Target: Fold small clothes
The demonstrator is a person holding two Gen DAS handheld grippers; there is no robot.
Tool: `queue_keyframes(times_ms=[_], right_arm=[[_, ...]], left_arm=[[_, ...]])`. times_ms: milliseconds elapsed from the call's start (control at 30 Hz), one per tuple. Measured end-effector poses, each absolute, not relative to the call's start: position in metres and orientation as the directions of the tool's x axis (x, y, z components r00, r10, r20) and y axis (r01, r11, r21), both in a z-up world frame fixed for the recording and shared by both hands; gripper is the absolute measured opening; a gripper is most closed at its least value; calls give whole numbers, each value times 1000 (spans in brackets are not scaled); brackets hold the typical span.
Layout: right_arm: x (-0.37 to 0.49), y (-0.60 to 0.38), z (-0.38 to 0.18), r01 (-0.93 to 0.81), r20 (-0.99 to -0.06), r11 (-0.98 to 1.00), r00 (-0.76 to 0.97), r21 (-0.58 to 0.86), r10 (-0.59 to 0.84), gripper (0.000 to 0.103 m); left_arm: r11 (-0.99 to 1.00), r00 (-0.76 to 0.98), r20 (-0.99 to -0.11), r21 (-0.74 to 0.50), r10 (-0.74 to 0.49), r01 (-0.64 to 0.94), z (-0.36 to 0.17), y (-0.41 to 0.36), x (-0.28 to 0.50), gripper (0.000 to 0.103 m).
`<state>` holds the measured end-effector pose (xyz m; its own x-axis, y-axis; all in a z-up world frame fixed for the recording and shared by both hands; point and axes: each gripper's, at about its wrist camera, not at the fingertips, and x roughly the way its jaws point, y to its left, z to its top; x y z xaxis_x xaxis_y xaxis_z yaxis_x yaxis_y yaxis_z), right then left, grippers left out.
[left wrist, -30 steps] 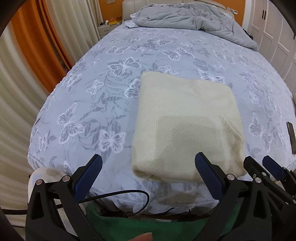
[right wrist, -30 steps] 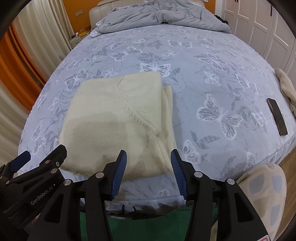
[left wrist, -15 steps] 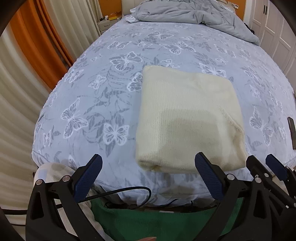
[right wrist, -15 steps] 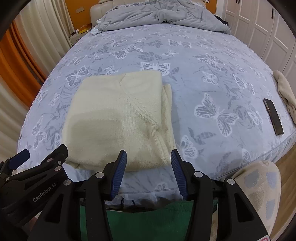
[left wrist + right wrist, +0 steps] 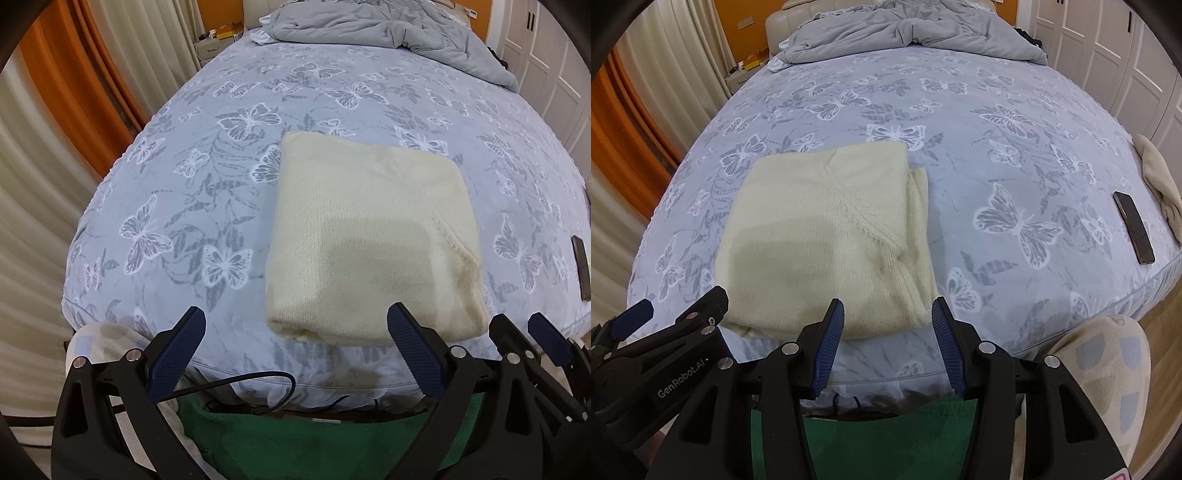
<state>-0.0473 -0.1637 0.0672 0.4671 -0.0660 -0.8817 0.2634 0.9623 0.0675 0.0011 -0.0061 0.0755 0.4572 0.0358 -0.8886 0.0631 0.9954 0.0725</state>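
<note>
Both jaws stood apart & empty; L gripper [image 5: 293,354] & R gripper [image 5: 888,341] hung off the folded cream sweater [image 5: 827,240], so best was prob. to pinch near-edge corners evenly w/o dragging layers.

We see soft, even indoor light, a faint shadow across the sweater [image 5: 369,236], sharp focus, and strong fisheye bending with dark corners.

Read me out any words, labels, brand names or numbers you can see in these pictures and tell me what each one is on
"GenRobot.AI": white lettering on the black body of the left hand-held gripper, seen from the right wrist view.
Red-edged marking at the bottom right corner of the right hand-held gripper: cut off by the frame, unreadable.
Small items on the nightstand beside the bed: too small and blurred to read.
The phone and the folded cream sweater show no text.
</note>
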Motion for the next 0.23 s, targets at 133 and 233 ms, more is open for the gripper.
queue_keyframes(times_ms=[133, 233], right_arm=[[-44, -166, 69, 266, -880, 961, 472, 78, -59, 49], [-43, -166, 69, 268, -881, 960, 470, 82, -56, 49]], left_arm=[[997, 460, -887, 63, 33, 52, 78, -5, 6, 96], [996, 472, -881, 71, 37, 56, 79, -7, 7, 96]])
